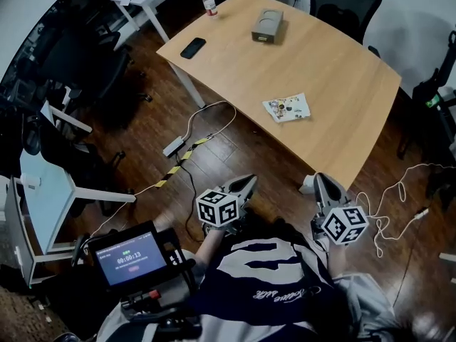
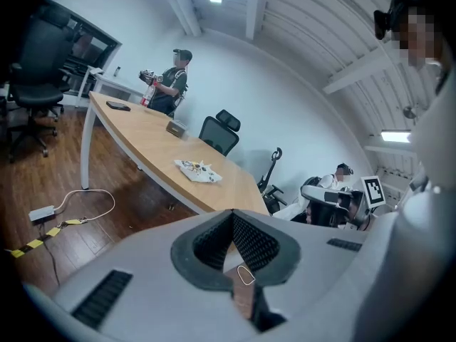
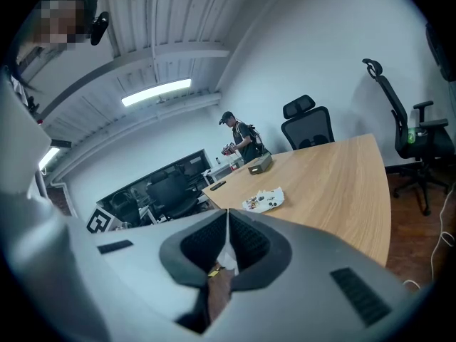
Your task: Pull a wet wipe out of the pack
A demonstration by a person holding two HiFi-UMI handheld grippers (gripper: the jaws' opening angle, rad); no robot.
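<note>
1. A curved wooden table [image 1: 335, 70], pale and smooth, fills the upper head view. A grey box [image 1: 267, 26] stands towards its 11 o'clock end.
2. The left gripper [image 1: 246, 184] and right gripper [image 1: 322, 184] are held short of the table's near edge, each with its ribbed jaws pressed together on nothing.
3. The wet wipe pack [image 1: 286, 107], flat, white printed film, lies by the near edge, at 1 o'clock from the left gripper. It is judged light, soft and slippery. It would best be pinned down while the limp, damp wipe is pinched at the top opening, which cannot be made out.
</note>
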